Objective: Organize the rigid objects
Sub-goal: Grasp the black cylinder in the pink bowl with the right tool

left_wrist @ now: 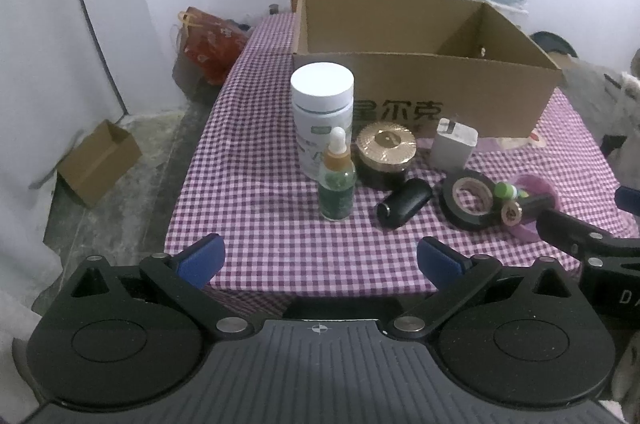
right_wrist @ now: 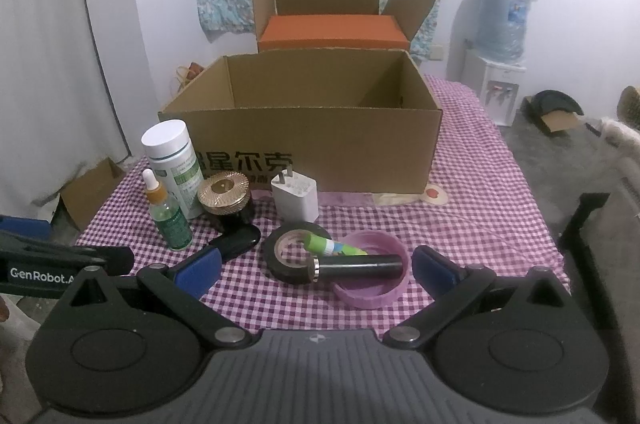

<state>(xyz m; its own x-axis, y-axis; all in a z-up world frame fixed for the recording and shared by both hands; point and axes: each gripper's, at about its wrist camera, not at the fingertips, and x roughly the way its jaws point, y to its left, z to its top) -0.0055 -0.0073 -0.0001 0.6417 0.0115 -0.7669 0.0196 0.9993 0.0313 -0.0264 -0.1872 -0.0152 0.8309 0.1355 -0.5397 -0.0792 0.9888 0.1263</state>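
Both the left gripper (left_wrist: 318,258) and right gripper (right_wrist: 316,270) had fingers spread wide, holding nothing. The bottles (right_wrist: 172,168), tape roll (right_wrist: 294,258) and charger (right_wrist: 296,196) sat on the desk (right_wrist: 480,208) just before the open cardboard box (right_wrist: 320,144), probably staged for loading.

We cannot see the floor of the near box (right_wrist: 304,152): its front wall hides it in both views. The white bottle (left_wrist: 322,104) covers the first printed characters on that wall, and the charger (right_wrist: 296,198) hides part of the smaller print below them. The far box (right_wrist: 336,4) shows only its flaps and an orange block; the near box blocks its base. In the right wrist view the black tube (right_wrist: 358,266) crosses the pink lid (right_wrist: 370,274) and the tape roll (right_wrist: 294,258), hiding parts of both. The glue stick (right_wrist: 334,246) label is too small to read. The bottle's label text is blurred.
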